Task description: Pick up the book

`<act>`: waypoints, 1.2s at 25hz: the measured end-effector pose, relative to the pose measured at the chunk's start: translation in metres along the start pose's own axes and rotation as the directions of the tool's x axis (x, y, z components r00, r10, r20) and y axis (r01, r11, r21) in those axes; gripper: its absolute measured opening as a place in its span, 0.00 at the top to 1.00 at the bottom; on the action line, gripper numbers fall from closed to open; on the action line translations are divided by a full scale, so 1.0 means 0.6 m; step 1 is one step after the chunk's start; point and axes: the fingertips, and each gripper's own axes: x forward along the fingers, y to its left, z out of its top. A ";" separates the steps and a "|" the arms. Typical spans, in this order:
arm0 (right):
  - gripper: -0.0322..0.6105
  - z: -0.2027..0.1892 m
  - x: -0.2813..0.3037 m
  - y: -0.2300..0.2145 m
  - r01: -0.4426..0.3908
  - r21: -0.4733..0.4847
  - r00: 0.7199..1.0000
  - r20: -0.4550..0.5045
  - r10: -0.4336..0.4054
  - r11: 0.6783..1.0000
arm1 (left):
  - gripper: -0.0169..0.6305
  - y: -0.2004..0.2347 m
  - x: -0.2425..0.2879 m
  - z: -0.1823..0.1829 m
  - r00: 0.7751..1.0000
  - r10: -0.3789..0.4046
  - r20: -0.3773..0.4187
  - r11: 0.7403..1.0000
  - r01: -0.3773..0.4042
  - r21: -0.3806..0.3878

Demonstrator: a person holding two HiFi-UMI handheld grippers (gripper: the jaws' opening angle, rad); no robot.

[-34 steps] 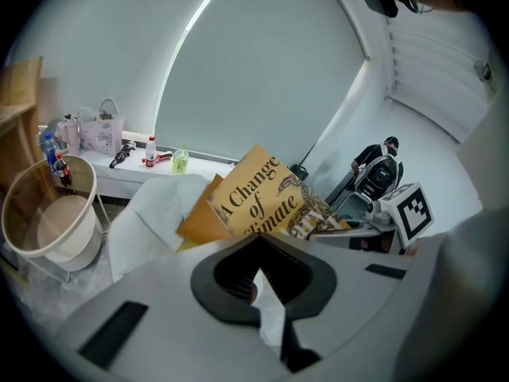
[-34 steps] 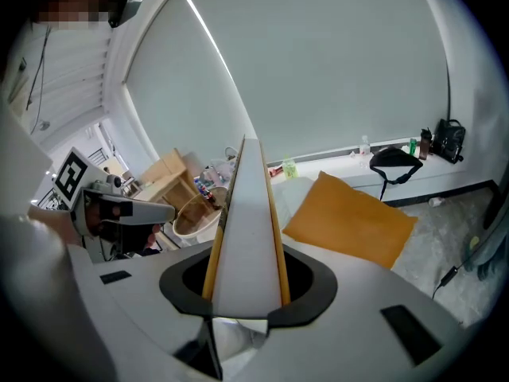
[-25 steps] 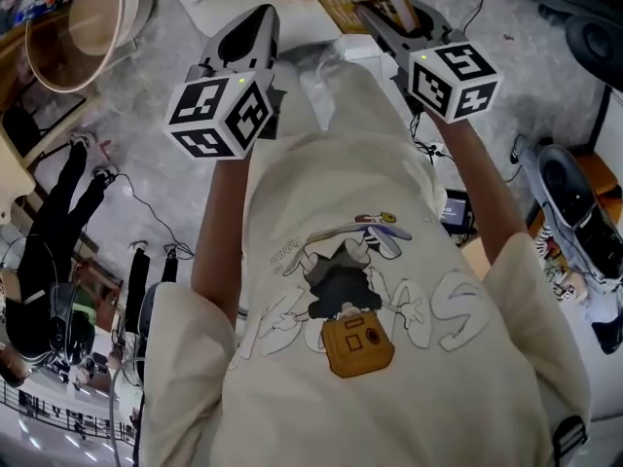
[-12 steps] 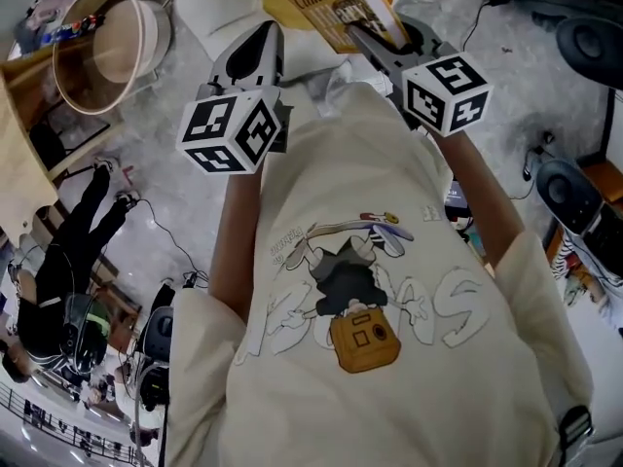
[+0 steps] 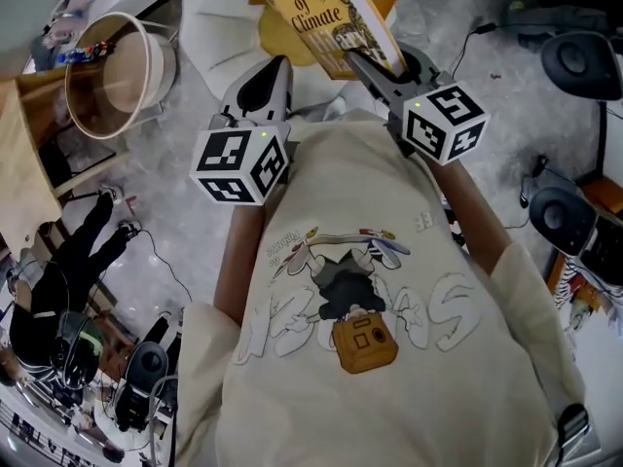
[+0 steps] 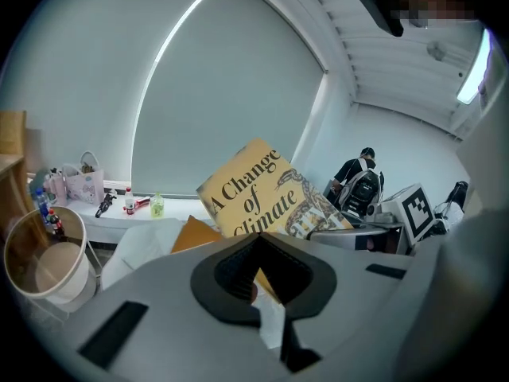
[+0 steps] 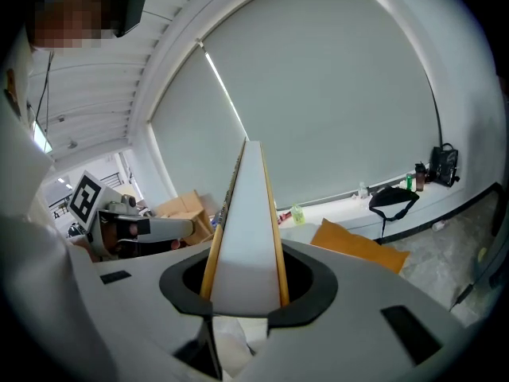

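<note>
The book (image 5: 321, 13) is a yellow paperback with black title print, held up in the air and tilted. My right gripper (image 5: 363, 61) is shut on its lower edge. In the right gripper view the book (image 7: 246, 237) stands edge-on between the jaws of that gripper (image 7: 246, 286), its white page block facing the camera. My left gripper (image 5: 267, 74) hangs just left of the book, jaws together, nothing in them. In the left gripper view the book's cover (image 6: 254, 193) shows beyond the closed tips of the left gripper (image 6: 256, 241).
A round cream basket (image 5: 112, 76) stands on the floor at the left. Under the book lie an orange cushion (image 5: 277, 32) and white bedding (image 5: 219, 27). Cables and black devices (image 5: 584, 61) sit at the right. A person with a backpack (image 6: 362, 189) stands far off.
Both grippers have risen together, and the book has come up with the right one. More of its cover and title now shows in the head view.
</note>
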 end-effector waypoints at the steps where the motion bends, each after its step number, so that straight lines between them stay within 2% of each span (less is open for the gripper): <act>1: 0.71 0.003 -0.007 0.004 -0.001 -0.002 1.000 0.006 0.001 1.000 | 0.96 -0.006 -0.002 0.001 1.000 -0.002 0.004 1.000 0.002 0.004; 9: 0.71 0.029 -0.032 0.036 0.045 -0.042 0.994 0.103 -0.040 0.998 | 0.96 -0.002 -0.026 0.024 0.998 -0.004 0.068 0.999 0.000 0.046; 15: 0.71 0.036 -0.047 0.047 0.079 -0.067 0.989 0.133 -0.069 0.995 | 0.96 -0.005 -0.033 0.022 0.998 -0.022 0.066 0.998 0.018 0.054; 20: 0.71 0.039 -0.050 0.050 0.079 -0.067 0.990 0.126 -0.070 0.995 | 0.96 -0.012 -0.031 0.021 0.998 -0.029 0.051 0.998 0.026 0.060; 30: 0.71 0.034 -0.042 0.041 0.073 -0.021 0.992 0.109 -0.070 0.997 | 0.96 0.002 -0.027 0.009 1.000 -0.008 0.018 1.000 0.008 0.019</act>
